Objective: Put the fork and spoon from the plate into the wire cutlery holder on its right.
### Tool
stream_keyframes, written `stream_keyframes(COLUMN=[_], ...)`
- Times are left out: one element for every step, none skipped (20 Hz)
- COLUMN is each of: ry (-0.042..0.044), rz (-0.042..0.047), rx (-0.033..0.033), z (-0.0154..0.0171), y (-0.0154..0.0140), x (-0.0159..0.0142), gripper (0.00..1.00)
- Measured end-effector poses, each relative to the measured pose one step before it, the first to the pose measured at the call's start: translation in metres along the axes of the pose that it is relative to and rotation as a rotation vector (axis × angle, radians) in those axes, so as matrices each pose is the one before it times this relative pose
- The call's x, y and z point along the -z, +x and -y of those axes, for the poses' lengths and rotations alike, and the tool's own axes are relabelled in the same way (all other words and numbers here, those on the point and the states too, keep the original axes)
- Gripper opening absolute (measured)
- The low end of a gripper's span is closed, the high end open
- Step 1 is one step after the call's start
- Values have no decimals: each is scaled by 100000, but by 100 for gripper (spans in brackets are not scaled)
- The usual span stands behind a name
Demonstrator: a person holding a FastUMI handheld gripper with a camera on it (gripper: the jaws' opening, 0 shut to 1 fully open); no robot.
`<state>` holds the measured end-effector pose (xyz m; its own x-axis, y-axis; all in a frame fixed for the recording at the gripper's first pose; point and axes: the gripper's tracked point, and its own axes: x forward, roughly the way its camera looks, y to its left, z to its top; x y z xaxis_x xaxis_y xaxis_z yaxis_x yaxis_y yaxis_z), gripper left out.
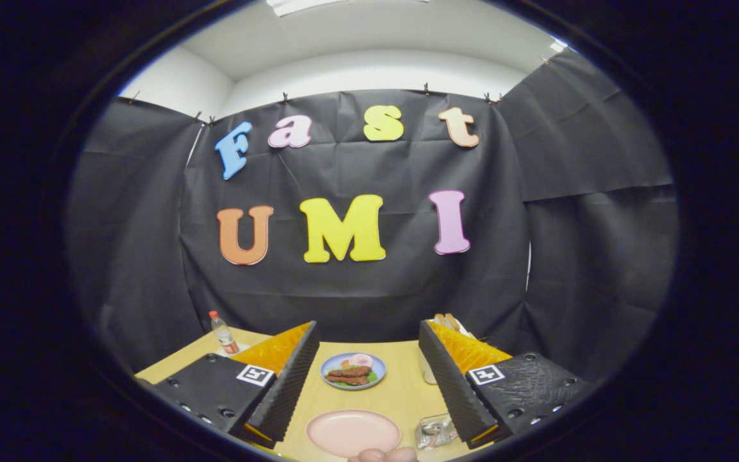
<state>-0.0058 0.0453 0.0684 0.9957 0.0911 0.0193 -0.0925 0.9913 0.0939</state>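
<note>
A pale pink plate (pixel 353 431) lies on the wooden table (pixel 401 391), low between my two fingers, and the part of it that I see looks plain. To the plate's right, against the inner side of my right finger, stands a small wire holder (pixel 435 431) with something shiny in it; that finger partly hides it. My gripper (pixel 367 332) is open, held above the table, with nothing between the fingers. Fingertips of a person's hand (pixel 383 455) show at the plate's near edge.
Beyond the pink plate sits a blue plate of food (pixel 353 371). A small bottle with a red cap (pixel 223 333) stands at the table's far left. Behind my right fingertip are wooden sticks (pixel 446 321) and a pale cup-like thing (pixel 426 371). Black cloth walls close the booth.
</note>
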Motion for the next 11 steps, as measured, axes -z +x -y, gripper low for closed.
stream_keyframes(ry=[577, 263, -114, -166, -626, -705, -464, -236, -400, -626, 217], rz=[156, -266, -199, 269, 904, 857, 377, 271, 747, 1015, 903], rx=[165, 426, -70, -907, -819, 448, -31, -246, -332, 321, -8], z=[-141, -79, -96, -351, -312, 220, 104, -237, -125, 183, 11], y=[2, 90, 77, 98, 117, 57, -8, 24, -45, -26, 85], x=[104, 185, 160, 29, -204, -172, 14, 100, -160, -225, -142], gripper=[94, 94, 94, 94, 94, 94, 94, 94, 94, 94, 94])
